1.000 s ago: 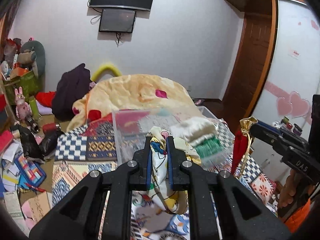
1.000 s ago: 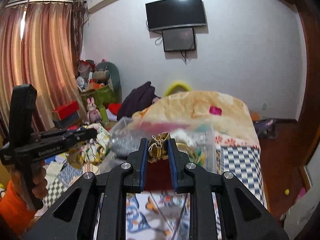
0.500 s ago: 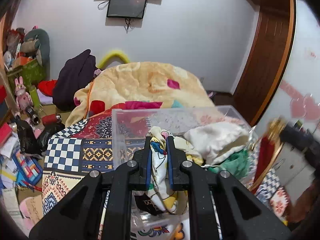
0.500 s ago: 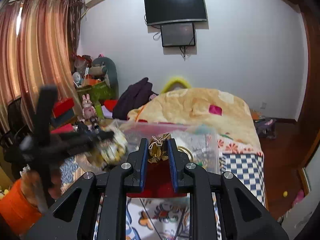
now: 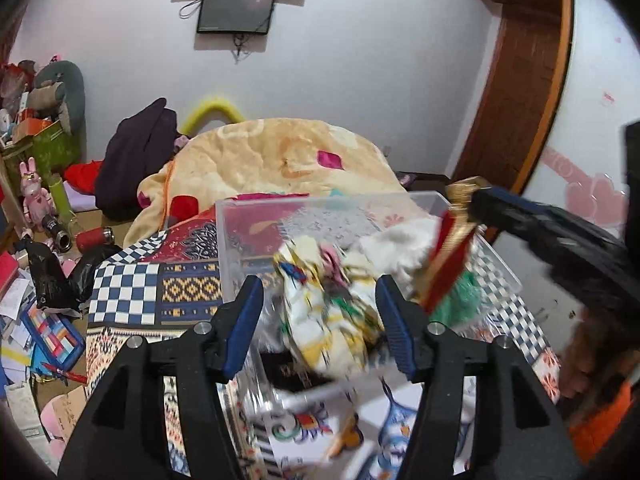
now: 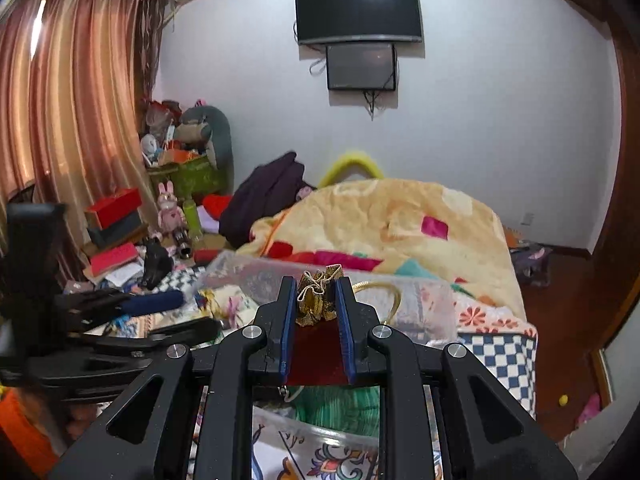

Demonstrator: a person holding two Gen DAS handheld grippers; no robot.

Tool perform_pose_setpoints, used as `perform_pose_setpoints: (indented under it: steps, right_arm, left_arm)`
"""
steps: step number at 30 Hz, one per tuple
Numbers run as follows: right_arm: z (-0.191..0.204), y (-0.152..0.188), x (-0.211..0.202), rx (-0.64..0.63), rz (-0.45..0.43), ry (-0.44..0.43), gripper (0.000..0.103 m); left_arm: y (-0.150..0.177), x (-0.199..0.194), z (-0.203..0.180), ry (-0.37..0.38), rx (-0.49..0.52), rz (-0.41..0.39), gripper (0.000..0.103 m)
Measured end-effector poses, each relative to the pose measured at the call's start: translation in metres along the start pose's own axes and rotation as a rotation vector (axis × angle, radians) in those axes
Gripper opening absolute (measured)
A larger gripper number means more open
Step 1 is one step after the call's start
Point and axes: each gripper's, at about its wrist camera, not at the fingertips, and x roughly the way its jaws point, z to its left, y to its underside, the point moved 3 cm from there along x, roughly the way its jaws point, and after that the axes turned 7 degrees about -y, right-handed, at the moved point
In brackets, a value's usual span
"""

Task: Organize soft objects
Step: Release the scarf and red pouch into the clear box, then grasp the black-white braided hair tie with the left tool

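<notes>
My left gripper (image 5: 320, 320) is open over a clear plastic bin (image 5: 240, 248). A white patterned cloth (image 5: 328, 316), blurred, drops between its spread fingers into the bin, beside a white cloth (image 5: 400, 244) and a green one (image 5: 460, 300). My right gripper (image 6: 317, 312) is shut on a red pouch with a gold frilled top (image 6: 316, 300) and holds it above the bin (image 6: 424, 304). In the left wrist view that pouch (image 5: 452, 256) and the right gripper (image 5: 476, 204) hang over the bin's right side. The left gripper (image 6: 192, 312) shows blurred in the right wrist view.
The bin stands on a bed with patterned covers (image 5: 120, 292) and a yellow blanket heap (image 5: 280, 160). Clutter, a pink rabbit toy (image 5: 34, 188) and boxes fill the left side. A wooden door (image 5: 520, 100) is at the right.
My left gripper has opened and let go of the patterned cloth, which falls into the bin. The right gripper with the red pouch has moved in over the bin.
</notes>
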Motion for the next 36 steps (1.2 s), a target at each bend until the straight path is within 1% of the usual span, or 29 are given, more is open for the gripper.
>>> perform_pose_setpoints:
  steps: [4, 7, 8, 9, 12, 15, 19, 22, 25, 27, 28, 29, 31, 34, 35, 36]
  right_arm:
    - [-0.004, 0.013, 0.010, -0.001, 0.053, 0.007, 0.018]
    - [-0.006, 0.020, 0.012, -0.005, 0.079, 0.015, 0.018]
    - [-0.006, 0.022, 0.013, -0.007, 0.086, 0.017, 0.018]
    - [-0.007, 0.025, 0.013, -0.009, 0.095, 0.022, 0.018]
    - [-0.011, 0.029, 0.014, -0.007, 0.120, 0.030, 0.018]
    - [-0.013, 0.035, 0.012, 0.001, 0.138, 0.034, 0.018]
    - [-0.013, 0.040, 0.008, 0.003, 0.150, 0.044, 0.018]
    - [-0.012, 0.043, 0.006, -0.002, 0.165, 0.047, 0.019]
    - [-0.012, 0.046, 0.000, -0.005, 0.167, 0.056, 0.030]
    - [-0.012, 0.046, -0.006, -0.005, 0.154, 0.070, 0.052]
    - [-0.013, 0.047, -0.008, 0.000, 0.152, 0.063, 0.055]
    - [-0.013, 0.047, -0.011, 0.006, 0.147, 0.055, 0.057]
    - [-0.012, 0.049, -0.018, 0.006, 0.141, 0.050, 0.057]
    - [-0.012, 0.052, -0.026, 0.011, 0.136, 0.035, 0.057]
    - [-0.011, 0.053, -0.029, 0.013, 0.133, 0.028, 0.057]
    - [-0.011, 0.054, -0.032, 0.014, 0.127, 0.022, 0.058]
  left_arm:
    - [0.017, -0.017, -0.005, 0.011, 0.043, 0.007, 0.058]
    - [0.034, -0.025, -0.006, 0.014, 0.073, 0.034, 0.059]
    - [0.040, -0.033, -0.006, -0.021, 0.094, 0.004, 0.061]
    - [0.045, -0.038, -0.007, -0.029, 0.112, 0.011, 0.063]
    - [0.064, -0.050, -0.010, 0.001, 0.135, 0.042, 0.063]
    - [0.078, -0.058, -0.012, -0.022, 0.167, 0.049, 0.063]
    - [0.096, -0.055, -0.012, 0.014, 0.147, 0.112, 0.063]
    - [0.110, -0.048, -0.011, 0.026, 0.129, 0.156, 0.063]
    - [0.121, -0.045, -0.017, 0.069, 0.120, 0.186, 0.063]
    - [0.128, -0.046, -0.024, 0.083, 0.130, 0.199, 0.064]
    - [0.133, -0.046, -0.028, 0.088, 0.137, 0.208, 0.064]
    - [0.136, -0.044, -0.030, 0.080, 0.145, 0.220, 0.064]
    - [0.141, -0.041, -0.032, 0.067, 0.153, 0.230, 0.064]
    - [0.144, -0.043, -0.034, 0.049, 0.155, 0.216, 0.063]
    - [0.145, -0.044, -0.034, 0.046, 0.151, 0.211, 0.061]
    - [0.146, -0.044, -0.033, 0.040, 0.151, 0.204, 0.054]
